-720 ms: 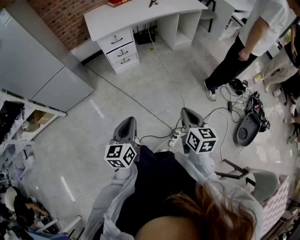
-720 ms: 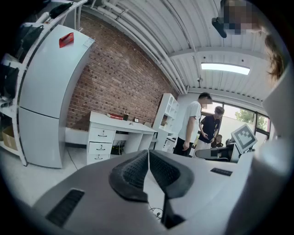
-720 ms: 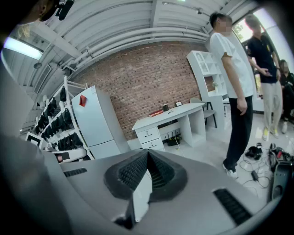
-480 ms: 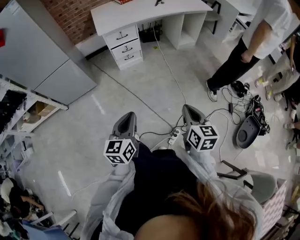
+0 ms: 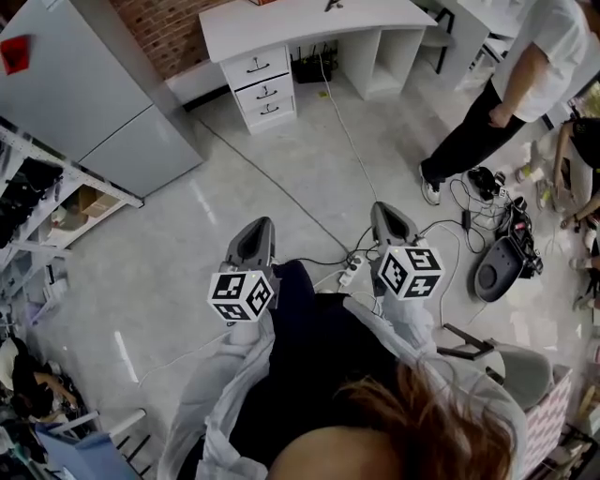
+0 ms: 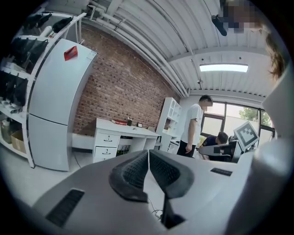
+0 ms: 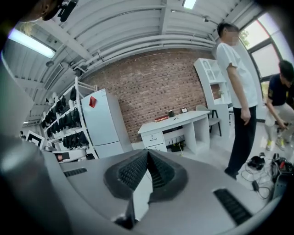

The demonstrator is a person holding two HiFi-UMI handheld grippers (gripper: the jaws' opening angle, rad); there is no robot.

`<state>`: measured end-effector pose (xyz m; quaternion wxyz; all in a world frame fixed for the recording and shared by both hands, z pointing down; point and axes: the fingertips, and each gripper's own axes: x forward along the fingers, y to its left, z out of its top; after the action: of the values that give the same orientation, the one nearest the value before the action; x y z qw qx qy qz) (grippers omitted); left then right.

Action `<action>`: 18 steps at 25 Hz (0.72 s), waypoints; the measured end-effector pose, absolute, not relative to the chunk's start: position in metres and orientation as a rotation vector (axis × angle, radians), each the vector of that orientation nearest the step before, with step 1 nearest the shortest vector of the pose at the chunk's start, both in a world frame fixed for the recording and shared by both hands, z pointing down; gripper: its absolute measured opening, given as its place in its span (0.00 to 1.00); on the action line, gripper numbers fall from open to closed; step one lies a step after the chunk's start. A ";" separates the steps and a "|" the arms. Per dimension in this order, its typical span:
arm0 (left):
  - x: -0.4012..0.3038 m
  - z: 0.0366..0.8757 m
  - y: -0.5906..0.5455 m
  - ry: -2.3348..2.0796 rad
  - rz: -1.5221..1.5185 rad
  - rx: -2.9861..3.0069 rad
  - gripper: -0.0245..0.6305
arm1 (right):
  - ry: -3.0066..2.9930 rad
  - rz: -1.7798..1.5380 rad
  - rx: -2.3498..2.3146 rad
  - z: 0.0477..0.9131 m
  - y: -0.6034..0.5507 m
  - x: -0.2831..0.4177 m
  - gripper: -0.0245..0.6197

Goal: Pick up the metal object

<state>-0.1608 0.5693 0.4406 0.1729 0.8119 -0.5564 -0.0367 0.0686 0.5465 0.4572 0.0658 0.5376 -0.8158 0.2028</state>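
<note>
Both my grippers hung over the glossy grey floor (image 5: 281,178) in the head view, left gripper (image 5: 251,246) beside right gripper (image 5: 391,225), well apart from the white counter (image 5: 281,21) with its three drawers. I could pick out no metal object, so I judged the search unfinished: find it, then approach. In the left gripper view my ribbed rubbery pads (image 6: 133,172) met, empty. In the right gripper view the jaws also sat together on nothing, facing the rough brick wall (image 7: 161,92).

Red brick wall (image 5: 155,28) behind white three-drawer desk (image 5: 281,23). Tall pale grey cabinet (image 5: 89,98) alongside. White open shelving rack (image 5: 42,202) at left. Glossy light grey floor (image 5: 281,159). Ceiling strip light (image 6: 223,68) lit.
</note>
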 end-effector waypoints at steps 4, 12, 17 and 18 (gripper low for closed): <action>-0.161 0.447 0.578 -1.583 -0.094 2.283 0.07 | -2.456 0.616 1.614 0.461 0.553 0.069 0.05; -0.155 0.452 0.562 -1.574 -0.105 2.271 0.07 | -2.423 0.643 1.647 0.470 0.542 0.077 0.05; -0.150 0.455 0.527 -1.562 -0.094 2.267 0.07 | -2.408 0.663 1.656 0.472 0.510 0.082 0.05; -0.149 0.457 0.518 -1.562 -0.095 2.265 0.07 | -2.406 0.668 1.661 0.474 0.501 0.083 0.05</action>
<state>-0.1492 0.5180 0.4566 0.1931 0.8072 -0.5567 -0.0338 0.0833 0.5013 0.4736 0.0713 0.5525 -0.8001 0.2223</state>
